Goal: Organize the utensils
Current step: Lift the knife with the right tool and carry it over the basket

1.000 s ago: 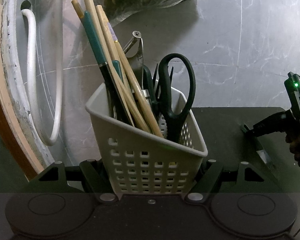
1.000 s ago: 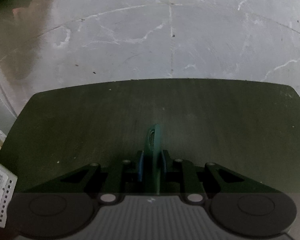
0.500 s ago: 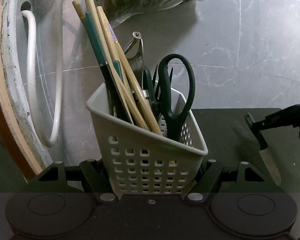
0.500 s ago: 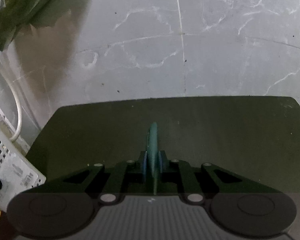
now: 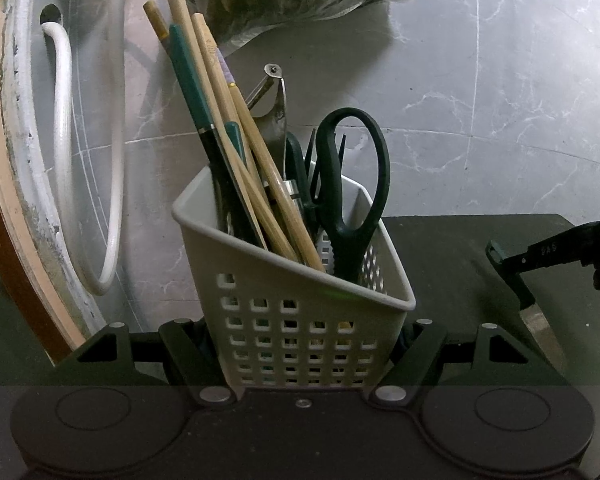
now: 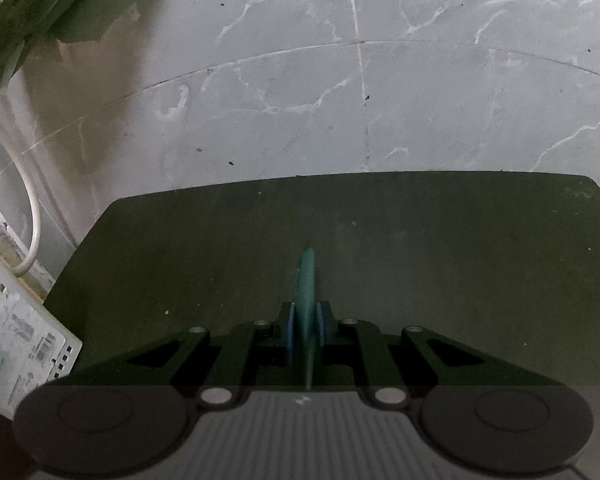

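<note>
The left gripper [image 5: 306, 344] clamps the white basket [image 5: 300, 312] at the frame centre. The right gripper [image 6: 305, 320] pinches a teal utensil [image 6: 306, 284] low in its frame.

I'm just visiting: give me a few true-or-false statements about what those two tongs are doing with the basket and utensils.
1. The left tongs grip the white basket. True.
2. The black scissors lie on the dark mat. False: they stand in the basket.
3. The right tongs pinch a thin teal utensil. True.
4. The basket holds only scissors. False: wooden chopsticks and other utensils stand in it too.
</note>
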Motion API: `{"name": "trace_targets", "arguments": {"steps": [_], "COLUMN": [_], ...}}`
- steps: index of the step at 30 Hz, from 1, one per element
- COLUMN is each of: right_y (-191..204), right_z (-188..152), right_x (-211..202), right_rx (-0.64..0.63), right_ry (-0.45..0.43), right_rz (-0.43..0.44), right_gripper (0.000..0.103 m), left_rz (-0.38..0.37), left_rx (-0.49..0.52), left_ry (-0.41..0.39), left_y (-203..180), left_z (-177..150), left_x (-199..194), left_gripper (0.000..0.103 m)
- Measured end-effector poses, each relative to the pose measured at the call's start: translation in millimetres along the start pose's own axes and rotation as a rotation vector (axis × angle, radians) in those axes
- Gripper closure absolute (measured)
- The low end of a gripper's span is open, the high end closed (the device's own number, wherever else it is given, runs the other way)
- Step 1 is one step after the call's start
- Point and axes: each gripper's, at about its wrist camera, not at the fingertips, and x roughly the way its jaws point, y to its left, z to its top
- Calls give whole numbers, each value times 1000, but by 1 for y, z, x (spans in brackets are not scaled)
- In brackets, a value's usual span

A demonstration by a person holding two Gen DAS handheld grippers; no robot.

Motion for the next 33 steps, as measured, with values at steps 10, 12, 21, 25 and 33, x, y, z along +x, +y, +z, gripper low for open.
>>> {"name": "trace_targets", "arguments": {"steps": [10, 12, 21, 25, 33], "right_y": [-1, 0, 13, 20, 27], "right_z": [0, 0, 6, 11, 16], "right_x": [-16, -24, -53, -60, -72], "right_rx": [2, -5, -56, -75, -100], "right_ry": [-46, -69, -168, -206, -253], "right_rz": [45, 60, 109, 126, 152], "right_gripper": [91, 91, 91, 91, 91], "left_rz": [1, 1, -3, -4, -6], "left_rx": [-1, 1, 7, 8, 8], "left_ry": [0, -1, -4, -4, -5], "left_y": [-1, -1, 0, 0, 0], "left_z": [1, 1, 1, 1, 1], "left_x": [0, 0, 1, 2, 2], "left_gripper": [27, 27, 27, 27, 27]}}
